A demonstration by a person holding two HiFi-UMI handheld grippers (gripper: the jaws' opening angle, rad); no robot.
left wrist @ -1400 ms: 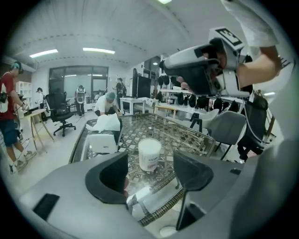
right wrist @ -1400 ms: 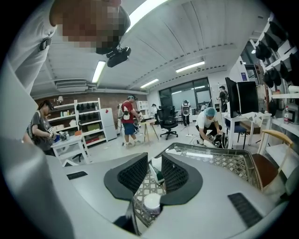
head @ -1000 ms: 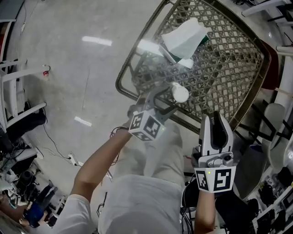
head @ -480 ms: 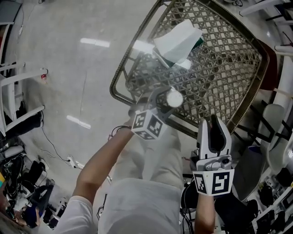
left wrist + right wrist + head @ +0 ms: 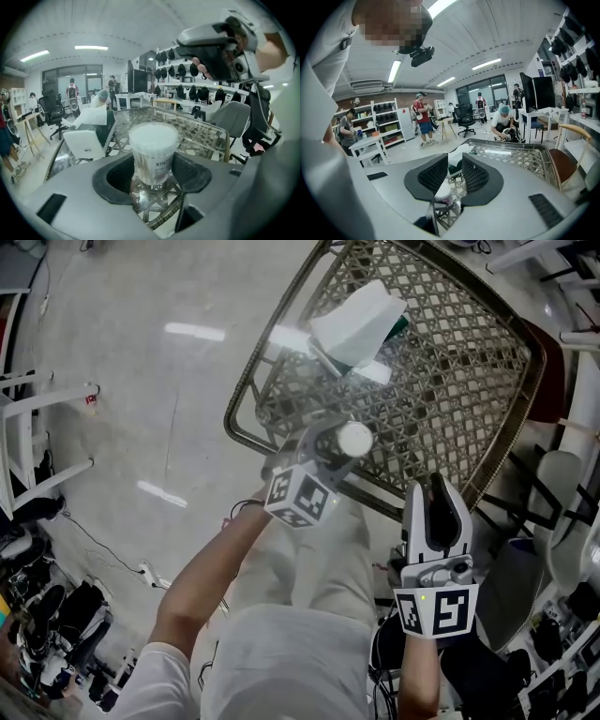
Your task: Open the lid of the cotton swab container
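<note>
The cotton swab container [image 5: 153, 157] is a clear round tub with a white lid [image 5: 355, 438]. It stands upright near the front edge of the glass-topped wicker table [image 5: 469, 381]. My left gripper [image 5: 339, 444] reaches in from the table edge with the tub between its jaws. The jaws are closing, and both pads [image 5: 190, 174] touch the tub's sides below the lid. My right gripper [image 5: 439, 488] hangs off the table's front right corner over the person's lap. Its jaws stand a little apart with nothing between them. Past them the tub [image 5: 443, 192] shows low down.
A white tissue box [image 5: 359, 320] with a tissue sticking up lies on the table's far side. A grey chair [image 5: 553, 493] stands at the right. White shelving [image 5: 37, 427] and cables on the floor are at the left. People and office chairs fill the room behind.
My left gripper's jaws have come in against the tub's sides. The right gripper has barely moved.
</note>
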